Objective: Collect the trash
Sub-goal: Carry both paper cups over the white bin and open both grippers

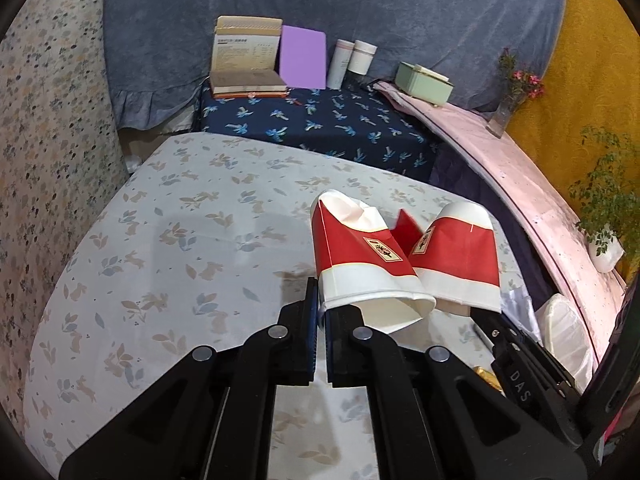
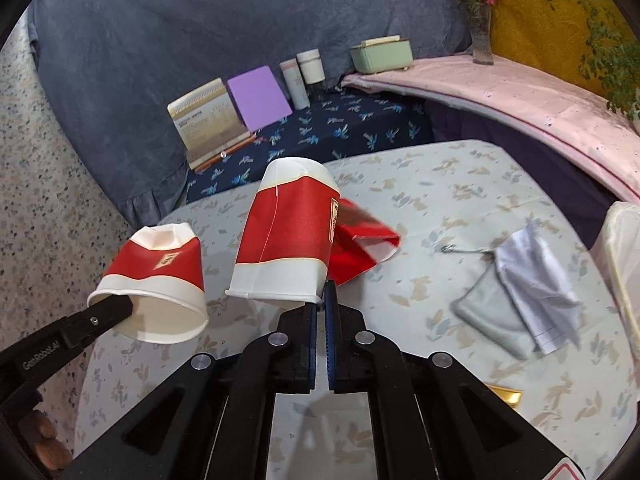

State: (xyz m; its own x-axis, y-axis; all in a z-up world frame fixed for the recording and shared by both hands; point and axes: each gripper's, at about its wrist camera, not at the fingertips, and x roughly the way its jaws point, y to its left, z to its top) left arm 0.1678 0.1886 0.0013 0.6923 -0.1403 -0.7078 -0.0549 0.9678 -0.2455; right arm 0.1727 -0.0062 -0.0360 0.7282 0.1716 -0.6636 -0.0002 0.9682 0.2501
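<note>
Left gripper (image 1: 320,312) pinching the rim of a crumpled red-and-white paper cup (image 1: 360,264), mouth toward the camera, held clear above the rabbit-print surface (image 1: 180,240). Right gripper (image 2: 322,300) pressed together on the rim edge of a second paper cup (image 2: 284,236), flattened and tilted, base pointing away. Just beyond that cup and to its right, a red scrap (image 2: 360,248), blurred; no telling whether it hangs from the cup or lies loose on the surface.

Risks, as a judgement: both grips catch only thin rim paper, so a quick swing could tear the rim or let a cup slip out. Cups close together in the left wrist view; a bump between them could knock one free. The red scrap could drop off and get left behind.

More trash right of the right gripper: a crumpled white paper (image 2: 536,280) lying partly over a pale grey pouch (image 2: 488,312), and nearer, a small gold wrapper (image 2: 504,396), partly cut off by the gripper body.

Hard to make out: a white bag or container (image 2: 624,264) at the far right edge, cropped, possibly the bin. A small metal item (image 2: 452,249) beside the paper too small to identify. Fingertips at the lower left corner only partly visible.
</note>
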